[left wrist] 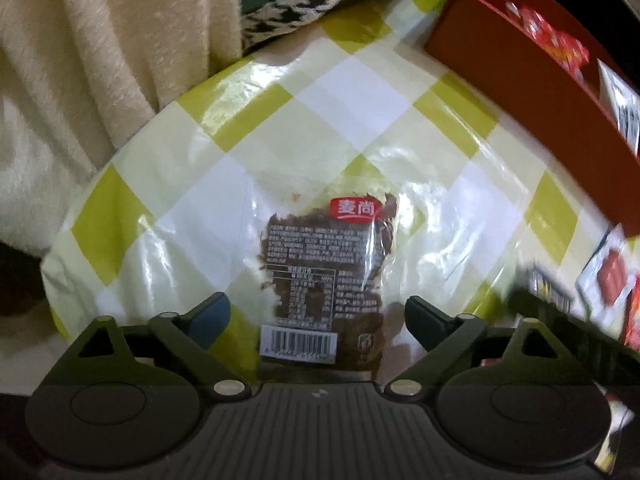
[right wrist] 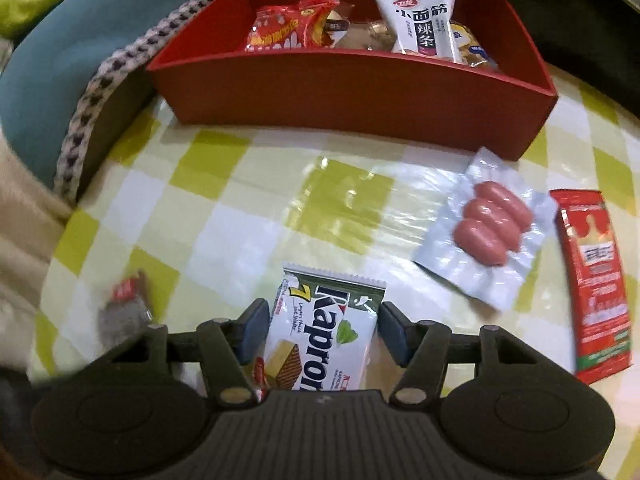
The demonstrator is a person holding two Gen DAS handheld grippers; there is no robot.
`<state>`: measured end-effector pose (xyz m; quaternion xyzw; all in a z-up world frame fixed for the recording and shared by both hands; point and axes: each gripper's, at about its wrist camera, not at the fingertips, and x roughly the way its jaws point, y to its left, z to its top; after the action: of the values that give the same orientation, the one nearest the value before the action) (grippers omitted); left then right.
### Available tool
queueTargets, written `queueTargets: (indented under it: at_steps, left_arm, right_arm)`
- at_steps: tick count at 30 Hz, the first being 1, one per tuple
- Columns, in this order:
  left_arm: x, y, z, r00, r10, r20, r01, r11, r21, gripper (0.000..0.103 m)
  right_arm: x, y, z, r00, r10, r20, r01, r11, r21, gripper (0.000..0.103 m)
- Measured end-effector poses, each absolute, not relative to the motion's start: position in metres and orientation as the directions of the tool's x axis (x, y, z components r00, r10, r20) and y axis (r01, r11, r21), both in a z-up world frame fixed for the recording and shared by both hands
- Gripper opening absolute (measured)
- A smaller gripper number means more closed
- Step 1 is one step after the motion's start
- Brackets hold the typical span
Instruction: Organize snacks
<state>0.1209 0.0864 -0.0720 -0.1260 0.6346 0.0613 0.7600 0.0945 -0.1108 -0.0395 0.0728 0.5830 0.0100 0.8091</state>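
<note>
In the left wrist view a clear packet with a brown snack, a red label and a barcode (left wrist: 324, 268) lies on the checked tablecloth between the fingers of my open left gripper (left wrist: 318, 320), which do not touch it. In the right wrist view my right gripper (right wrist: 318, 332) is open around a white Kapron wafer packet (right wrist: 320, 340) lying on the cloth; its pads stand beside the packet's edges. The red box (right wrist: 352, 92) at the back holds several snack packets, among them a red one (right wrist: 292, 28) and a white one (right wrist: 420, 24).
A silver pack of three sausages (right wrist: 484, 232) and a long red packet (right wrist: 592, 280) lie to the right on the yellow-green checked cloth (right wrist: 224, 208). The red box (left wrist: 520, 76) shows at the upper right in the left wrist view. A beige blanket (left wrist: 80, 60) lies to the left.
</note>
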Motion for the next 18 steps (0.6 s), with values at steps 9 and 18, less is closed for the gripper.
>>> queueTargets:
  at_steps: [9, 18]
  left_arm:
    - [0.121, 0.070, -0.074, 0.193, -0.029, -0.981, -0.198, 0.978, -0.067, 0.103]
    - [0.114, 0.046, -0.080, 0.192, 0.028, -0.981, -0.234, 0.972, -0.018, 0.103]
  right_arm:
    - [0.068, -0.153, -0.041, 0.318, 0.118, -0.941, -0.033, 0.993, 0.114, 0.074]
    - [0.059, -0.148, -0.047, 0.355, 0.221, -0.908, -0.125, 0.974, 0.188, 0.103]
